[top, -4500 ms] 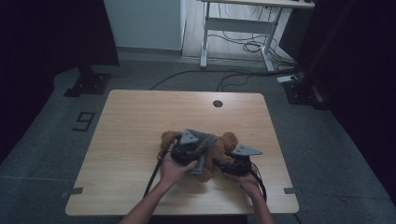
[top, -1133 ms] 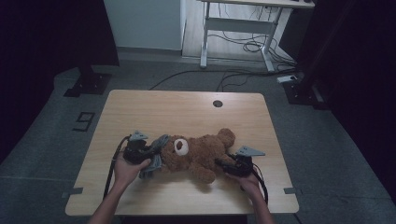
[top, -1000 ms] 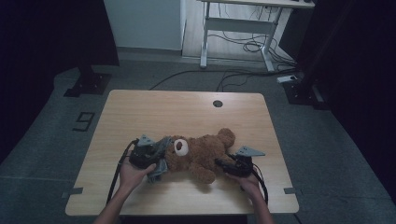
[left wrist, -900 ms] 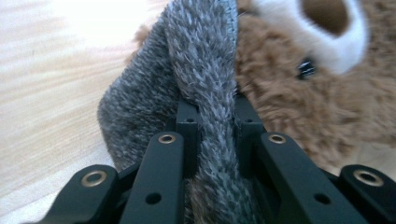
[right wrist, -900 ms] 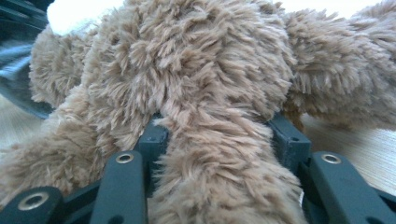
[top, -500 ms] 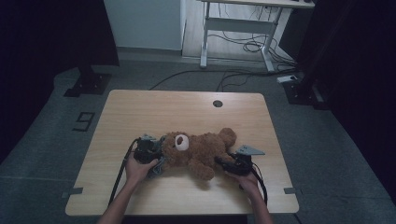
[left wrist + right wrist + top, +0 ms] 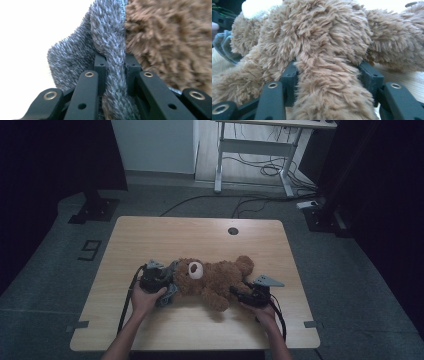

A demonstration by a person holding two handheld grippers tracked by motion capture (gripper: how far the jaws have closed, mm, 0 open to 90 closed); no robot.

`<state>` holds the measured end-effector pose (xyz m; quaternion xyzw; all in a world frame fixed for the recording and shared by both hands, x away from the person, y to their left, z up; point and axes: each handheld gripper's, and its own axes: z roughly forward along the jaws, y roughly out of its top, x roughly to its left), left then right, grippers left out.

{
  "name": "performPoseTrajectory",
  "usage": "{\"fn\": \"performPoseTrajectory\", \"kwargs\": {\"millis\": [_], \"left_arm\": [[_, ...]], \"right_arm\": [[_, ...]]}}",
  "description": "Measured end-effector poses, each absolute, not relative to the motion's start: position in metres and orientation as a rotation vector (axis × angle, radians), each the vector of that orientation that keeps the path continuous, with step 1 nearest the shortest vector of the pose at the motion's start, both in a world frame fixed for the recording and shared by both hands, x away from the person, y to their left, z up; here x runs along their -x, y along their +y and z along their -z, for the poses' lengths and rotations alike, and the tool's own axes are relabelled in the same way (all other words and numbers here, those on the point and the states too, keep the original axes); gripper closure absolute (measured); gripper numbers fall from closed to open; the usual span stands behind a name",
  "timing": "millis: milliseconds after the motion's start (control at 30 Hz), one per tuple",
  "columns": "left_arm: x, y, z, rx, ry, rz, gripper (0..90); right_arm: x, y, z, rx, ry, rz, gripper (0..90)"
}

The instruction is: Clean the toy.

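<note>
Writing: I read a 9 (image 7: 90, 251) marked on the floor left of the worktop (image 7: 150, 232).
Count: one bear (image 7: 216, 276), one grey cloth (image 7: 170, 287), two grippers.
Bear: lies on its back at my near edge, head to the left.
Left gripper (image 7: 115, 65): my jaws pinch the cloth beside the bear's head.
Right gripper (image 7: 329, 72): jaws have just been opening, a limb between them, pads touching fur.

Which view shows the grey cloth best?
The left gripper view: the grey cloth is close up, pinched between the fingers. The high view shows it small beside the teddy bear; the right gripper view shows an edge.
</note>
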<state>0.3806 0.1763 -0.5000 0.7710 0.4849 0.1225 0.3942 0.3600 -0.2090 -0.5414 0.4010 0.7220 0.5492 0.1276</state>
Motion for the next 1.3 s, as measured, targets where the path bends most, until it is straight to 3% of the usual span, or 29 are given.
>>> {"fn": "performPoseTrajectory", "kwargs": {"millis": [500, 1300], "left_arm": [[-0.35, 0.199, 0.484, -1.944, 1.202, -0.376, 76.3], [-0.304, 0.272, 0.507, -2.002, 1.328, -0.484, 73.2]], "right_arm": [[-0.359, -0.214, 0.538, -1.202, 2.073, -1.611, 28.7], [-0.355, -0.217, 0.539, -1.208, 2.094, -1.604, 26.3]]}}
